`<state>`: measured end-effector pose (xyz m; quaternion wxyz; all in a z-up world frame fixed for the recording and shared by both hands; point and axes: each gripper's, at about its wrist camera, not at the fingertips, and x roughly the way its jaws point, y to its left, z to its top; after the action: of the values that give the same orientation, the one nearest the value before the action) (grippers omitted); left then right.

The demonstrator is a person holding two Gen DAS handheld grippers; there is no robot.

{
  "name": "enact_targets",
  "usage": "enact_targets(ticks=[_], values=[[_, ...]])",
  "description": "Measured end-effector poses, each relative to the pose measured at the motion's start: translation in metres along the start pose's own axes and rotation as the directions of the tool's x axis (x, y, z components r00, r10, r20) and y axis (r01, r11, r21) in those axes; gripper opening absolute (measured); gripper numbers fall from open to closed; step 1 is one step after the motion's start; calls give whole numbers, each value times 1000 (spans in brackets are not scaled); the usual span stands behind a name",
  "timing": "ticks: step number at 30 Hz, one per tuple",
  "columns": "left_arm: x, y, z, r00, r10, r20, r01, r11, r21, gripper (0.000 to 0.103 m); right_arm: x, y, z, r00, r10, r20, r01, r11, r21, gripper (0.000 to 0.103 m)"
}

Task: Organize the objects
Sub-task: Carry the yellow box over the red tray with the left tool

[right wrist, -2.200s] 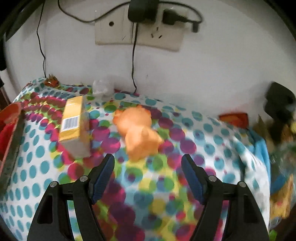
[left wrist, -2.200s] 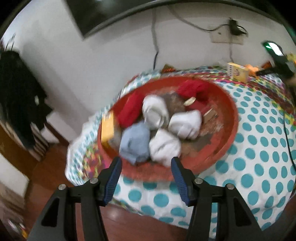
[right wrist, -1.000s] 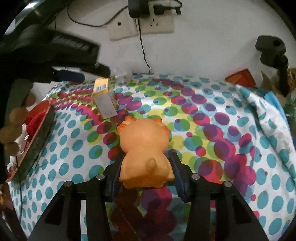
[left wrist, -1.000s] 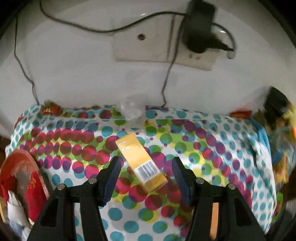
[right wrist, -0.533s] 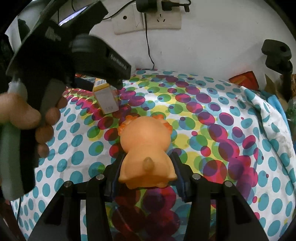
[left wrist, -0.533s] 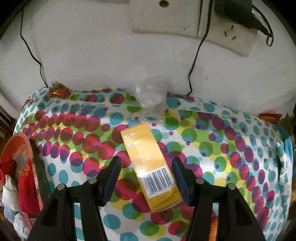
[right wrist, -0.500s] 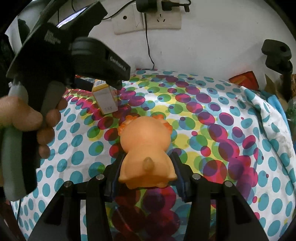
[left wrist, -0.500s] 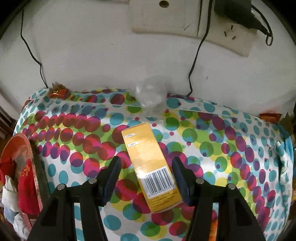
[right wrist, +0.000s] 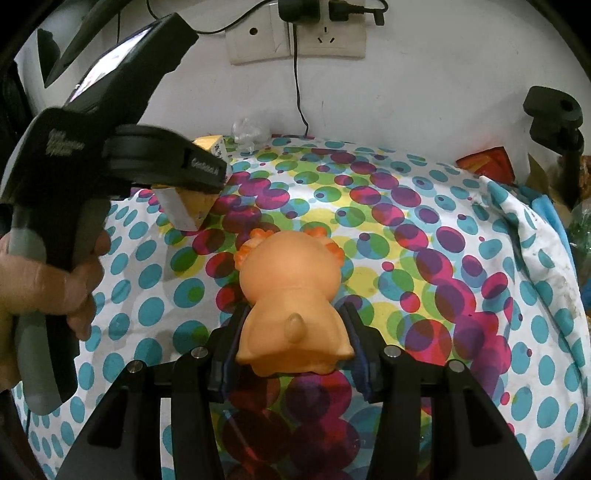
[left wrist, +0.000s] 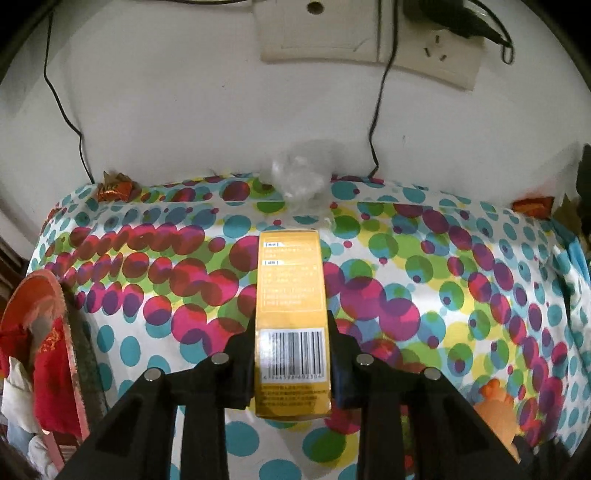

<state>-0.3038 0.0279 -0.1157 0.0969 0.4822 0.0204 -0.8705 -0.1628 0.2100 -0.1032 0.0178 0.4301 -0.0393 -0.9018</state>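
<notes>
A yellow box with a barcode lies lengthwise on the spotted tablecloth. My left gripper straddles its near end; the jaws are closing and both pads press the box's long sides. In the right wrist view the box pokes out under that gripper's black body, which a hand holds. The orange rubber animal toy sits between my right gripper's pads, which are shut on its lower body. That toy also shows at the lower right of the left wrist view.
A red round tray with red and white cloth bundles stands at the left edge. Crumpled clear plastic lies by the wall under the sockets and cables. A red packet, an orange packet and a black clamp line the back.
My left gripper came down over the yellow box and closed on it; the box, skewed before, now lies straight between the pads. The right gripper kept still with the toy.
</notes>
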Motion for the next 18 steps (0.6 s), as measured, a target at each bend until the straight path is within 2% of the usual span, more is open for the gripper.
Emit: enact_targets(ticks=[6, 10, 18], values=[[-9, 5, -16, 1000, -3, 13, 3, 1000, 24, 30, 0, 2, 0, 1000, -7, -1, 7, 1000, 1, 47], [-19, 6, -34, 999, 13, 38, -16, 998, 62, 30, 0, 3, 0, 1000, -15, -2, 15, 1000, -3, 47], [-37, 8, -72, 997, -3, 78, -6, 993, 117, 30, 1, 7, 2, 1000, -27, -3, 27, 1000, -3, 47]])
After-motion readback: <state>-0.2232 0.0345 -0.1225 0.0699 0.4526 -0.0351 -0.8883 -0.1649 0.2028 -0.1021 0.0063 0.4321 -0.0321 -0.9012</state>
